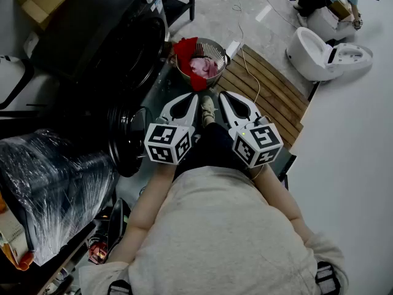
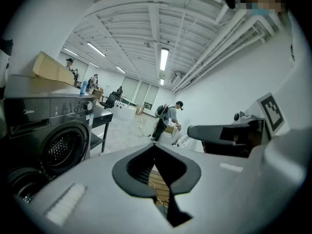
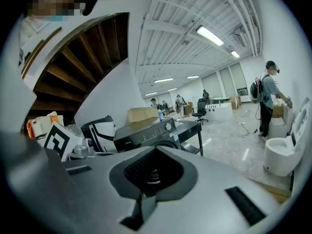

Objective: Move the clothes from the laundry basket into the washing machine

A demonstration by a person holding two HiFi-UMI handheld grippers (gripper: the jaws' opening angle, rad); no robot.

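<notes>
Ahead, basket (image 1: 219, 45) beside washing machine (image 1: 116, 48), floor (image 1: 224, 11) beyond

Washer brand: the dark grey front-loading metal washing machine (image 2: 53, 135) bore a small pale logo (image 2: 30, 112) on its drawer panel, which read "Midea".
Washer sticker: the print on the white label (image 2: 89, 119) was too small to read.

Red and pink clothes (image 1: 202, 68) in metal basket (image 1: 221, 49) beside dark washing machine (image 1: 104, 45)
</notes>
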